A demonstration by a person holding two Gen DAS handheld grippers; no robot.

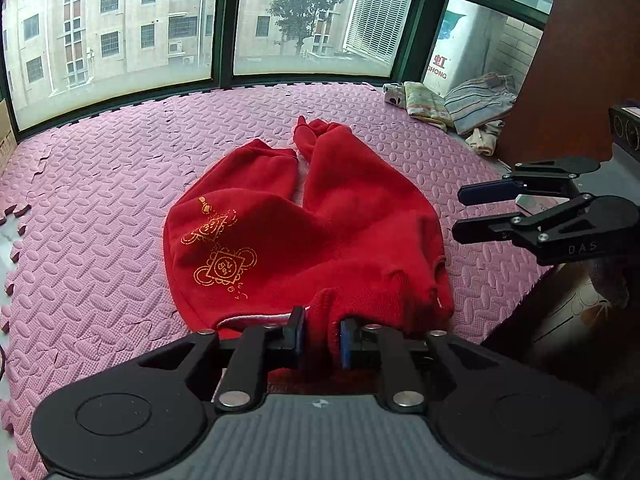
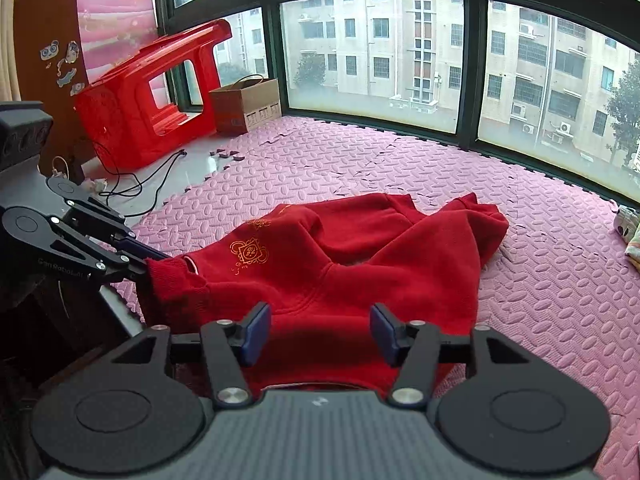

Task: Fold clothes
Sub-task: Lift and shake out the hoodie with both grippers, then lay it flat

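red stool (image 2: 152, 92) shows only from the right wrist view.

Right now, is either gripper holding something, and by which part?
The left gripper is shut on the red sweatshirt, pinching a ribbed cuff at its near edge. The right gripper is open above the cloth and holds nothing.

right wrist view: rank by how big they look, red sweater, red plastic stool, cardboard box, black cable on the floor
1. red sweater, largest by far, though it lies nearest the camera
2. red plastic stool
3. cardboard box
4. black cable, thin; smallest in area, though its run looks about as long as the box is wide
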